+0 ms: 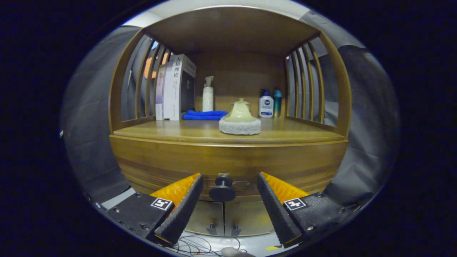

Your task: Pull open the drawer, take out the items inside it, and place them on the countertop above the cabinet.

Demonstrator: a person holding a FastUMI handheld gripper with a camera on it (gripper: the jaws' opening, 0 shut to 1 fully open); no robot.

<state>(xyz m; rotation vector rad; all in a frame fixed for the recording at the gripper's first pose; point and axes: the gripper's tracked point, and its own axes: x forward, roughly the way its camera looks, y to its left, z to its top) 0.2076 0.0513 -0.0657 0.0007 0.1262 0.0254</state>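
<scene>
You see books [175, 87] standing beside a pump bottle [207, 95], a blue cloth [204, 115], two small bottles [270, 104] opposite.

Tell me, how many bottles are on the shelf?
3. A white pump bottle stands behind the blue cloth. A white-and-blue bottle and a teal bottle stand together near the right slats. The books might hide more.
</scene>
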